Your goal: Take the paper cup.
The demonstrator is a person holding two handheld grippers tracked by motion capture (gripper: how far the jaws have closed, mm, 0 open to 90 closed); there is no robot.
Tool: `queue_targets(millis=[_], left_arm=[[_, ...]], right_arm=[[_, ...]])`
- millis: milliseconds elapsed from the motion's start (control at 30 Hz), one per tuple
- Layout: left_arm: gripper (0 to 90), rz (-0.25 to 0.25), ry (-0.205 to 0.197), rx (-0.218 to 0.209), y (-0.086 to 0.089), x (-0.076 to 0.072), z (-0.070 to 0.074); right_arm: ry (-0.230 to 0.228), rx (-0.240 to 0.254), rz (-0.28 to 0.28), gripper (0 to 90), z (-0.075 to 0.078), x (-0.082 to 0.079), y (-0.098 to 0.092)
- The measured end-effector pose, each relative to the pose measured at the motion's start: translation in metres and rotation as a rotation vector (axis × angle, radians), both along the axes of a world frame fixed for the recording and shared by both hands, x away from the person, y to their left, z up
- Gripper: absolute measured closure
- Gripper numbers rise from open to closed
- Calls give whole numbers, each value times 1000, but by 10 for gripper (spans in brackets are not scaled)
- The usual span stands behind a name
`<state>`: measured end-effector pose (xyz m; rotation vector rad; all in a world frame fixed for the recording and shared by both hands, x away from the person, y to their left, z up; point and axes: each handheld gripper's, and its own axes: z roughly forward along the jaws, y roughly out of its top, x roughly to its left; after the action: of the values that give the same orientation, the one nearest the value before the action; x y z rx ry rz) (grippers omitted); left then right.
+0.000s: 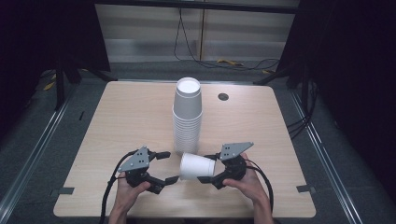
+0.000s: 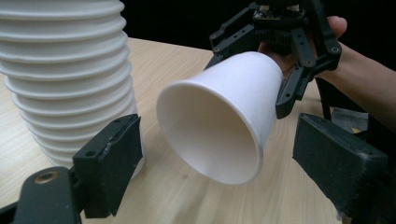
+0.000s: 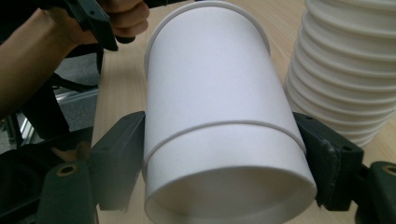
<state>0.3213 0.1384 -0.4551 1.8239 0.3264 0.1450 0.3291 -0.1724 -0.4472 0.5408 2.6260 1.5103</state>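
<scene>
My right claw point(image 1: 211, 168) grips a plain, unmarked paper cup point(image 1: 197, 166) sideways; my left claw point(image 1: 167, 167) gapes wide beside its mouth.

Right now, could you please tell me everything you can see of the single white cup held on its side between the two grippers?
The paper cup is plain white, smooth-walled and tapered, with a thin rolled rim at its mouth. In the right gripper view a second rim line rings the wall, so it may be two nested cups. It lies sideways above the wooden table, mouth toward the left gripper, which stands open. The right gripper clamps its narrow base end. It looks empty and undented, just in front of the tall cup stack.
</scene>
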Motion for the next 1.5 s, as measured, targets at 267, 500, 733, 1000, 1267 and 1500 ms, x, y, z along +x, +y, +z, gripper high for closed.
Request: queue_targets(millis=[267, 500, 733, 1000, 1267, 1500], left_arm=[[157, 13, 2, -13, -2, -1, -1], [157, 29, 15, -43, -3, 0, 0], [156, 17, 39, -59, -5, 0, -1], [155, 8, 40, -67, -5, 1, -1], [155, 3, 41, -65, -7, 1, -2], [154, -1, 45, -60, -10, 5, -2]], right_arm=[[-4, 70, -22, 233, -7, -2, -4], [-11, 124, -23, 233, -11, -2, -8], [-19, 195, -34, 232, -16, -6, -14], [-48, 242, -50, 231, -21, -6, -13], [-50, 297, -37, 231, -27, -7, -11], [-49, 307, -15, 232, -31, -7, -6]])
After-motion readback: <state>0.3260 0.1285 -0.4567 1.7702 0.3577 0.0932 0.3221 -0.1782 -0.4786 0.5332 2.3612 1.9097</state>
